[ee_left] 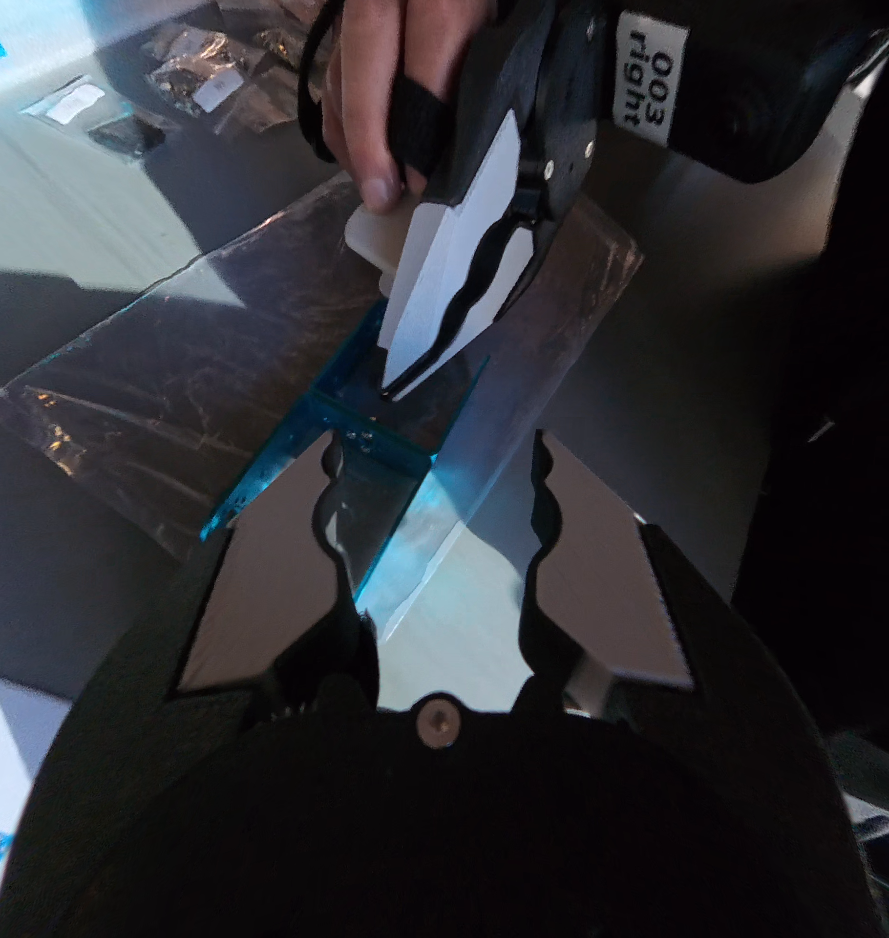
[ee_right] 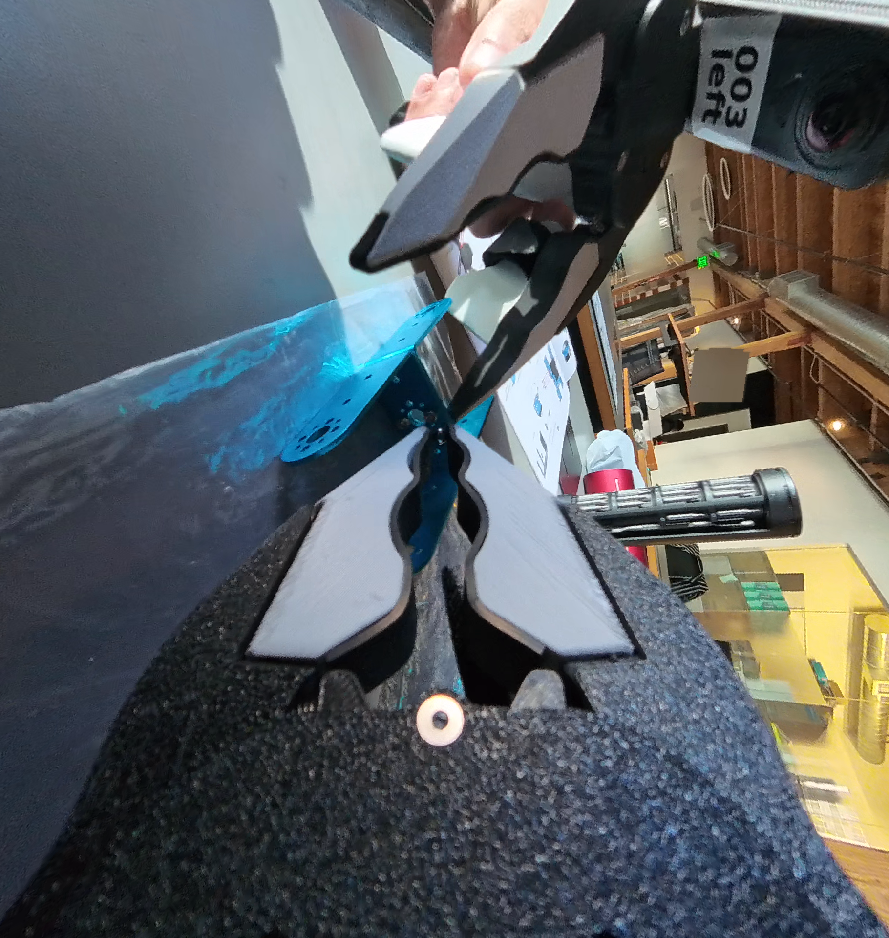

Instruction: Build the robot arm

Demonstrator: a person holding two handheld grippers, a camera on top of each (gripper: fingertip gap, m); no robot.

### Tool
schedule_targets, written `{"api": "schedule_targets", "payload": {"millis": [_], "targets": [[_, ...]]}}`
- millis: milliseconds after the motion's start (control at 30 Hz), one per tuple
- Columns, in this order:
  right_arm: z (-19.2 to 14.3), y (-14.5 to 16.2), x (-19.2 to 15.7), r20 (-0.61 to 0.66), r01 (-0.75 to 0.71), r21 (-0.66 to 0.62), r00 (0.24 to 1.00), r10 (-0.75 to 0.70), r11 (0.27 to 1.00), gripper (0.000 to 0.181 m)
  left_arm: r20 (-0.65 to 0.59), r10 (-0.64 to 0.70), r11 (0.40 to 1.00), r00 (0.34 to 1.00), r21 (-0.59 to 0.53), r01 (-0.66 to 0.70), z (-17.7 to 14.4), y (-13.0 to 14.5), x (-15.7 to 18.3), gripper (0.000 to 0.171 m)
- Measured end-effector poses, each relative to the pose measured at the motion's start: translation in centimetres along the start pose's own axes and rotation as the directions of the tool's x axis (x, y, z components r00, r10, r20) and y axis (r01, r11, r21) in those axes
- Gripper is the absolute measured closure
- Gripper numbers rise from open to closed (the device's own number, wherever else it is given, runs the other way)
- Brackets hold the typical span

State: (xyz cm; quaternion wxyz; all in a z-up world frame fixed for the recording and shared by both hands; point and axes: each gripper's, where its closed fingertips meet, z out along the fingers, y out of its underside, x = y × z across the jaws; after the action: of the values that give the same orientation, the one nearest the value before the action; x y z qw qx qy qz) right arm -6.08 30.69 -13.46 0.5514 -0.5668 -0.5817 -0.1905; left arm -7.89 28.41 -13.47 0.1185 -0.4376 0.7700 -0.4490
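Right gripper (ee_right: 440, 431): jaws nearly closed, pinching one thin plate of a blue anodised metal bracket (ee_right: 361, 396) with drilled holes, held up in the air in front of a dark, glossy, crinkled plastic sheet (ee_left: 188, 386). Left gripper (ee_left: 435, 446): jaws wide apart with the bracket's cross plate lying between the fingertips; whether they touch it, cannot tell. A black ribbed cylindrical handle (ee_right: 686, 502) lies on the pale table (ee_right: 767, 457) beyond.

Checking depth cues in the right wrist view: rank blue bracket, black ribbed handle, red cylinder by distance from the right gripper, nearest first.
1. blue bracket: pinched at the right gripper tips, dead ahead.
2. black ribbed handle: just off to the right of the jaws.
3. red cylinder: behind the handle, partly hidden, farther right.
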Motion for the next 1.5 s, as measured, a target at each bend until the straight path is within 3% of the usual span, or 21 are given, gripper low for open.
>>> {"api": "schedule_targets", "payload": {"millis": [733,1067,1500], "targets": [[0.9,1.4,-0.6,0.015,-0.023,-0.062,1.000,0.024,0.998,0.176,0.020,0.079,0.990,0.997,-0.116,-0.076,1.9,1.2,-0.4,0.098],[0.8,2.3,-0.5,0.049,-0.124,-0.138,0.990,0.131,0.983,0.176,0.055,0.068,0.991,0.996,-0.122,-0.061,2.0,1.1,-1.3,0.116],[0.4,1.5,-0.3,0.053,-0.137,-0.083,0.989,0.142,0.987,0.177,0.066,0.044,0.993,0.997,-0.114,-0.036,2.0,1.0,-1.5,0.120]]}}
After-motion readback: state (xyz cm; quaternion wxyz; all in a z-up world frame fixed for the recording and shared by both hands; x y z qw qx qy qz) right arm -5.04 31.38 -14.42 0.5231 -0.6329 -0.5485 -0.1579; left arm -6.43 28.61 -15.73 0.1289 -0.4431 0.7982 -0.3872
